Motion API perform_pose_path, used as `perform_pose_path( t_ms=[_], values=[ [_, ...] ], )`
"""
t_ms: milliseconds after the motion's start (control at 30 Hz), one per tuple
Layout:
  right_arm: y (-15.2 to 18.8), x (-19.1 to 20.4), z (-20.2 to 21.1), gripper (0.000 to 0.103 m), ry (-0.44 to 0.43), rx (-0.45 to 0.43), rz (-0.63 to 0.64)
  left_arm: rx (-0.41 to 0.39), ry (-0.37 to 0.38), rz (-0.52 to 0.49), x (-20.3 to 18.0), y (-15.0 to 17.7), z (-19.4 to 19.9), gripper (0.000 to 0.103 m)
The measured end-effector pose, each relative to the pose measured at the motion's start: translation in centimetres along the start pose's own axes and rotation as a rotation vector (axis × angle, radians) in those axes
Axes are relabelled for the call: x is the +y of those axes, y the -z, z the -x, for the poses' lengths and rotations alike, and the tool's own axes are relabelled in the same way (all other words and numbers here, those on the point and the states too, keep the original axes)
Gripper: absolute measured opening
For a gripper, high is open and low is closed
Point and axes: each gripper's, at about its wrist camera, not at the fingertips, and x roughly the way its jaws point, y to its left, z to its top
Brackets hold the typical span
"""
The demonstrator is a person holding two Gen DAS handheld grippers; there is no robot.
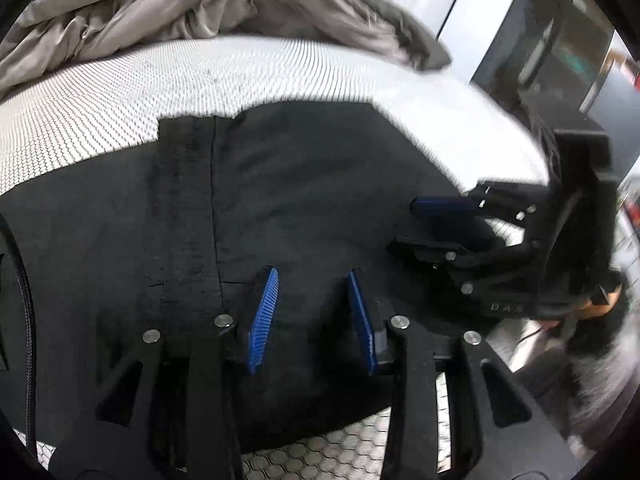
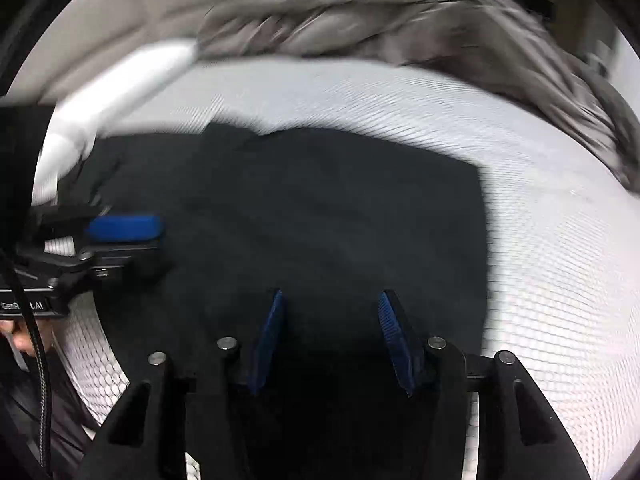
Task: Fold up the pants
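Observation:
The black pants (image 1: pixel 300 184) lie flat on the white honeycomb-patterned surface (image 1: pixel 120 92), with a seam running up their left part. My left gripper (image 1: pixel 313 272) hovers over the near part of the fabric, its blue pads apart and nothing pinched between them. From the right side my right gripper (image 1: pixel 412 226) reaches over the pants' edge. In the right wrist view the pants (image 2: pixel 320 208) form a dark block with a straight right edge. My right gripper (image 2: pixel 331 294) stands open above them, and my left gripper (image 2: pixel 160 240) comes in from the left, also open.
A crumpled grey cloth (image 1: pixel 200 12) (image 2: pixel 400 20) is heaped along the far side of the surface. White patterned surface (image 2: pixel 540 200) lies bare to the right of the pants. Dark furniture (image 1: pixel 560 40) stands beyond the far right corner. A hand (image 2: pixel 20 340) holds the left gripper.

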Motion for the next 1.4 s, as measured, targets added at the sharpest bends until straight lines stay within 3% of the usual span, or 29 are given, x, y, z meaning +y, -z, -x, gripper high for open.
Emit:
perform_pose_path(
  t_ms=[100,233,300,400,467,567,700,833,900,1033,1067,1133,1167,1200,1300,1400],
  values=[
    [0.8,0.0,-0.5,0.05,0.037,0.02,0.05,0.012,-0.035,-0.036,0.5,1.1,1.1,0.033],
    [3.3,-8.1,2.0,0.05,0.157,0.042,-0.134,-0.035,-0.04,0.022,2.2,2.5,4.4,0.033],
    [4.3,-9.8,3.4,0.05,0.126,0.036,-0.221,-0.08,-0.014,0.033,1.9,2.4,5.3,0.033],
    [4.5,-7.9,6.0,0.05,0.07,-0.033,-0.177,-0.077,0.024,0.004,-0.3,2.5,4.5,0.034],
    [4.7,-5.7,6.2,0.05,0.011,-0.034,-0.102,-0.023,0.012,-0.05,-1.8,2.8,2.8,0.036],
    [6.4,-4.7,4.5,0.05,0.105,0.06,0.016,0.033,-0.017,-0.108,-2.7,3.7,1.3,0.036],
    [9.1,-8.6,6.2,0.05,0.076,0.06,-0.094,0.003,-0.02,-0.111,-2.3,3.8,3.0,0.037],
    [10.7,-12.0,8.4,0.05,-0.083,-0.049,-0.278,-0.1,0.041,-0.012,-2.0,2.5,4.8,0.042],
    [10.2,-13.4,7.7,0.05,-0.207,-0.092,-0.365,-0.101,0.04,0.001,-2.0,1.7,4.3,0.042],
    [7.9,-14.8,3.0,0.049,-0.33,-0.082,-0.479,-0.08,0.002,0.032,-1.6,0.2,2.3,0.042],
    [8.1,-14.9,2.2,0.046,-0.362,-0.086,-0.518,-0.081,-0.003,0.046,-1.3,-0.1,2.0,0.042],
    [8.0,-16.1,0.9,0.029,-0.423,-0.116,-0.594,-0.096,-0.027,0.082,-0.2,-0.1,2.2,0.042],
    [9.2,-15.9,0.9,0.016,-0.452,-0.113,-0.618,-0.104,-0.039,0.096,0.5,-0.2,2.2,0.042],
    [9.0,-15.9,1.2,0.01,-0.468,-0.124,-0.62,-0.113,-0.049,0.112,1.3,-0.3,2.5,0.042],
    [7.7,-15.0,3.2,0.007,-0.405,-0.178,-0.539,-0.16,-0.104,0.189,4.4,-0.3,4.0,0.042],
    [7.8,-14.8,1.6,0.007,-0.295,-0.081,-0.506,-0.204,-0.149,0.276,7.4,-0.3,5.3,0.042]
  ],
)
